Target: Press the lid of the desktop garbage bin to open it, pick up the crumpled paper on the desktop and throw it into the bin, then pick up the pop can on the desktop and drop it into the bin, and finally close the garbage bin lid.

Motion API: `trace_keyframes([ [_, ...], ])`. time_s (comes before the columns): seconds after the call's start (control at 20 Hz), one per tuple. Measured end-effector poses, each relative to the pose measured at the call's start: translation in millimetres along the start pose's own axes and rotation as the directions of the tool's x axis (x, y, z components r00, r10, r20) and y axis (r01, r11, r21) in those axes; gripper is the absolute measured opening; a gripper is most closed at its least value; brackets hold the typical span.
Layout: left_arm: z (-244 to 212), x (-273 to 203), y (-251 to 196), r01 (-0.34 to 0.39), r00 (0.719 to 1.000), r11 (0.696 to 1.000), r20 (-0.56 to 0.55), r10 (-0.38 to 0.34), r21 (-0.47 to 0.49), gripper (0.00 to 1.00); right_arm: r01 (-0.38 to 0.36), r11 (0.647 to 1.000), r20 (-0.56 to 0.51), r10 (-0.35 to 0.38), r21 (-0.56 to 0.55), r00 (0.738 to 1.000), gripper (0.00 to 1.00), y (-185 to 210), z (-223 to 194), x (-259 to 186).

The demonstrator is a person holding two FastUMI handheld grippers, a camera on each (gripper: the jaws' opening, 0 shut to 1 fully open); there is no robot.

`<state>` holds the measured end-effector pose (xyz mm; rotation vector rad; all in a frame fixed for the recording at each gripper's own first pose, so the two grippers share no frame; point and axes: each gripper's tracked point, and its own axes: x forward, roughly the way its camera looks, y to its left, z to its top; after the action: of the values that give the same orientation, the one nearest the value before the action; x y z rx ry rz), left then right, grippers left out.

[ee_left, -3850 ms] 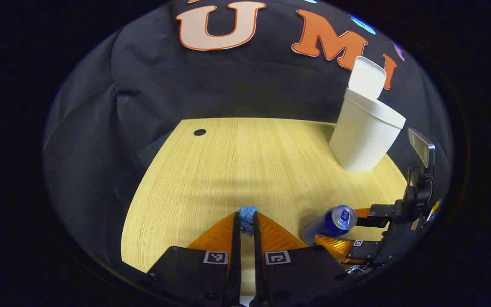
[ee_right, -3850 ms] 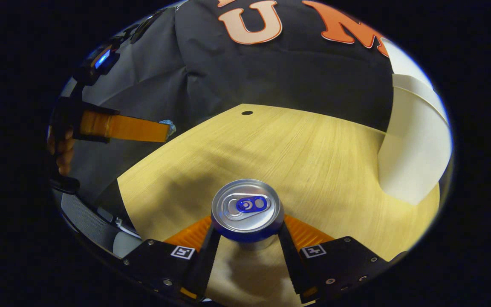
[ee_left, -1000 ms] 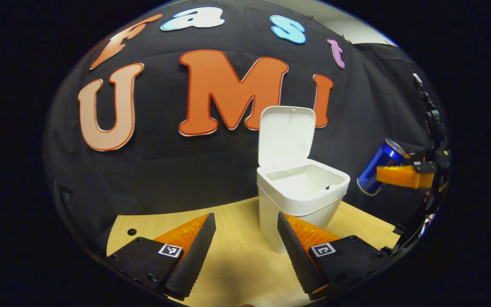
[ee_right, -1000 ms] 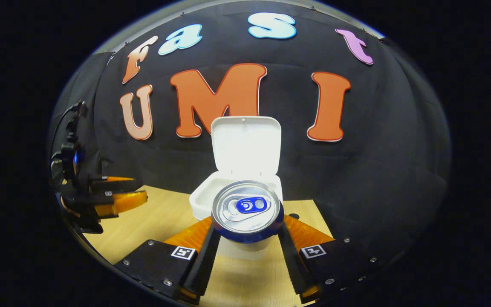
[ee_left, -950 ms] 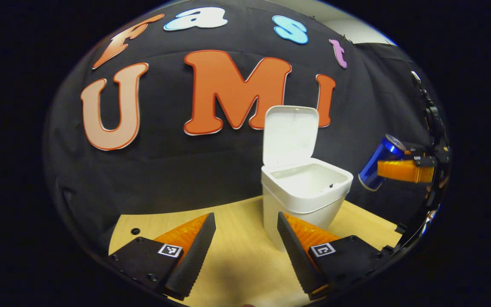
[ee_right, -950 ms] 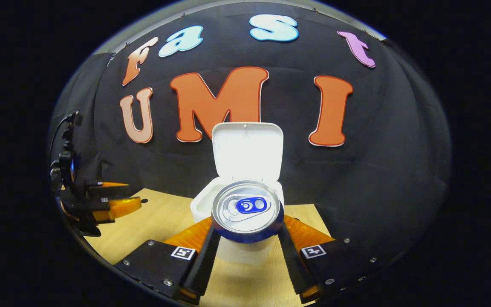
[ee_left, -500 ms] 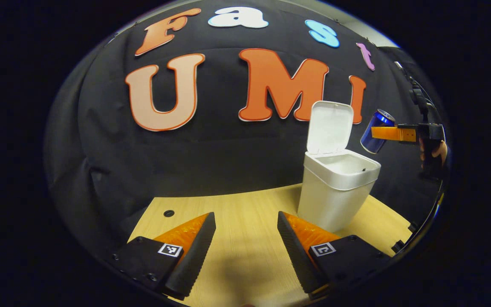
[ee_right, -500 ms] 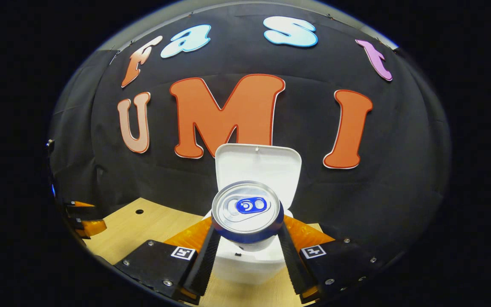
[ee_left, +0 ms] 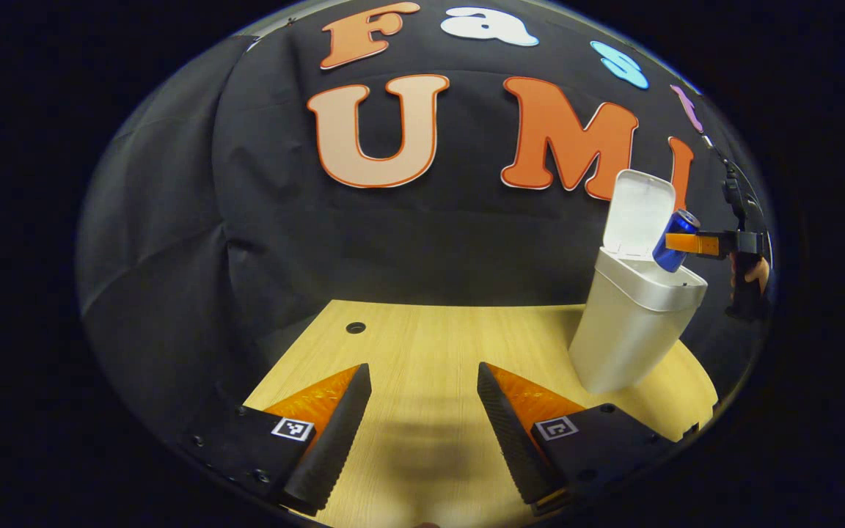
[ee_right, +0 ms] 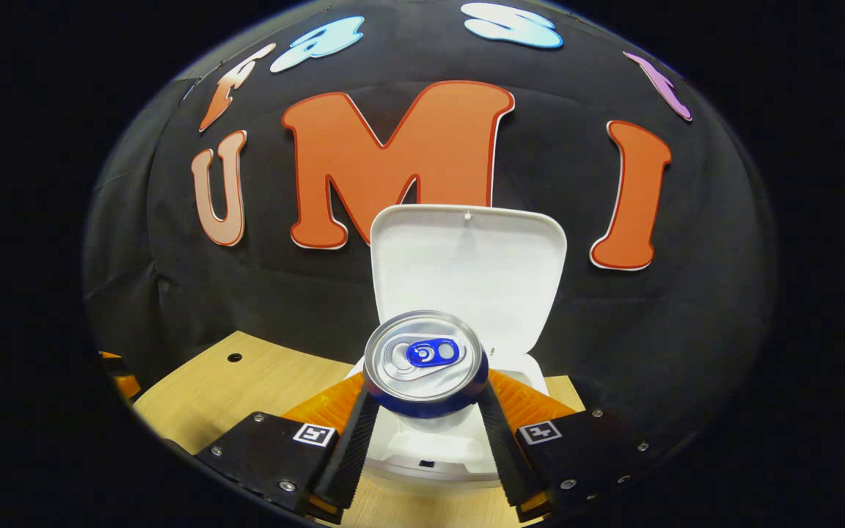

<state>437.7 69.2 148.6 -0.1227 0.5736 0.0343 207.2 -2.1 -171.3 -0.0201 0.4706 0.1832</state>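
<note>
The right tool [ee_right: 422, 411] is clamped on the pop can [ee_right: 425, 363], holding it just above the open bin [ee_left: 631, 323], whose lid [ee_right: 466, 271] stands upright. The left tool [ee_left: 422, 425] hangs over the worktop [ee_left: 422, 345], fingers apart, holding nothing.

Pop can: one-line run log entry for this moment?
pop can | held by right gripper | over open bin | lid up | left gripper open

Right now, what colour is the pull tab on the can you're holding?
Blue, on a silver top; the pop can shows it best in the right gripper view.
</note>
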Motion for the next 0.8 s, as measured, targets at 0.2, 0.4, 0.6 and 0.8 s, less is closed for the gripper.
trace_keyframes([
  [0.2,-9,-8,13,-0.044,0.999,0.999,-0.010,0.044,-0.017,0.93,0.006,1.000,-0.066,-0.004,0.030,0.998,0.76,4,-22,17],
  [0.4,-17,-17,23,-0.072,0.997,0.997,-0.019,0.071,-0.025,0.94,0.002,1.000,-0.107,0.001,0.031,0.994,0.80,7,-32,20],
  [0.6,-24,-19,20,-0.072,0.997,0.997,-0.033,0.071,-0.020,0.92,-0.003,1.000,-0.121,0.006,0.026,0.993,0.82,7,-31,18],
  [0.8,-26,-17,17,-0.062,0.997,0.998,-0.037,0.062,-0.016,0.92,-0.004,1.000,-0.094,0.005,0.006,0.996,0.82,3,-9,12],
])
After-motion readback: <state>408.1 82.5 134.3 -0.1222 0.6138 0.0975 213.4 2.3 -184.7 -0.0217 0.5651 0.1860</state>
